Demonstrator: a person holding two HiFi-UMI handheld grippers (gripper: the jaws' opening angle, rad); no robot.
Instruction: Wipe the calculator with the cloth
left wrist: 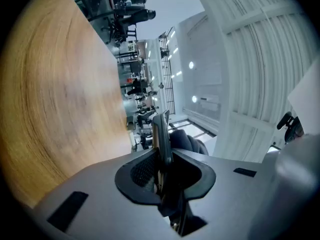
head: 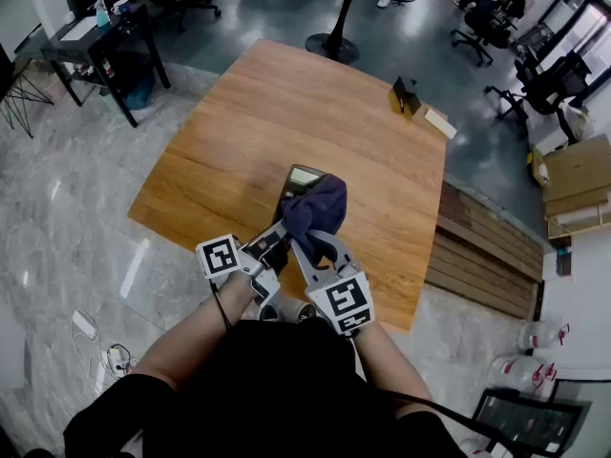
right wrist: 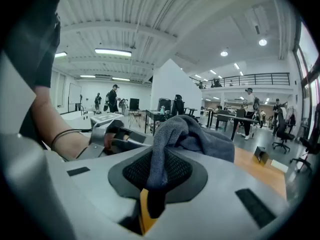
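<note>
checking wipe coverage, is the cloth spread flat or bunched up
Bunched up. The cloth is a crumpled wad pinched in the right gripper, pressed against the calculator, not laid flat.

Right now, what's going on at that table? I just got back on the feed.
A person works two handheld grippers over the wooden table. The left gripper is clamped on the near end of the calculator. The right gripper is shut on the dark cloth, which is bunched over the calculator's face, leaving only its display end showing. The wipe looks under way.
</note>
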